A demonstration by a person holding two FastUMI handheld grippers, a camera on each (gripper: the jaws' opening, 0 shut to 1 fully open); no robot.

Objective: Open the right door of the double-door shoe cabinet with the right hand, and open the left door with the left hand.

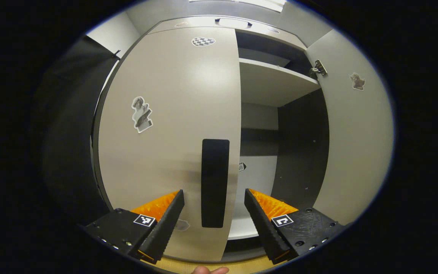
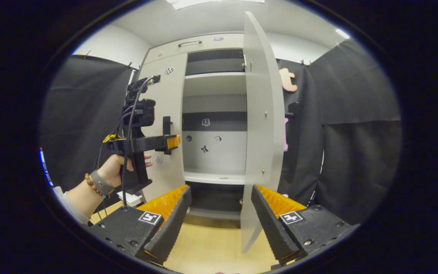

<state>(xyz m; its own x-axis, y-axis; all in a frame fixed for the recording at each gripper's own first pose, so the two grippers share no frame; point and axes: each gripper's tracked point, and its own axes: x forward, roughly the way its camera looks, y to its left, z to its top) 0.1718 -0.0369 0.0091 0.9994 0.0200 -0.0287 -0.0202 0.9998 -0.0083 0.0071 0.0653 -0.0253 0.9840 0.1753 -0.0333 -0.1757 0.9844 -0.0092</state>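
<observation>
A pale grey double-door shoe cabinet (image 2: 211, 42) is seen standing against the booth wall. Its right door (image 2: 261, 125) is swung wide open and is viewed nearly edge-on in the right gripper view; in the left gripper view the same door (image 1: 356, 144) is seen from its inner face, with a metal hinge (image 1: 319, 69) near its top and a small sticker (image 1: 357, 81) on it. The left door (image 1: 169, 133) is shut. A tall dark handle (image 1: 215, 182) is mounted near its inner edge, and a figure sticker (image 1: 142, 114) and a chequered sticker (image 1: 203, 41) are stuck to its front. Behind the open door, pale shelves (image 1: 272, 82) and dark inner walls are exposed.

The left gripper (image 1: 214, 207) is held directly in front of the handle, with its jaws spread wide, one to each side of the handle. Nothing is gripped; whether the handle is touched cannot be told. In the right gripper view the left gripper (image 2: 171, 142) is seen from the side, held by a hand (image 2: 122, 163) with a beaded bracelet at the wrist, its tips level with the handle (image 2: 166, 129).

The right gripper (image 2: 221, 213) is held back from the cabinet, above the wooden floor (image 2: 211, 243). Its jaws are wide apart and empty, and the lower edge of the open right door is seen between them, farther off.
</observation>
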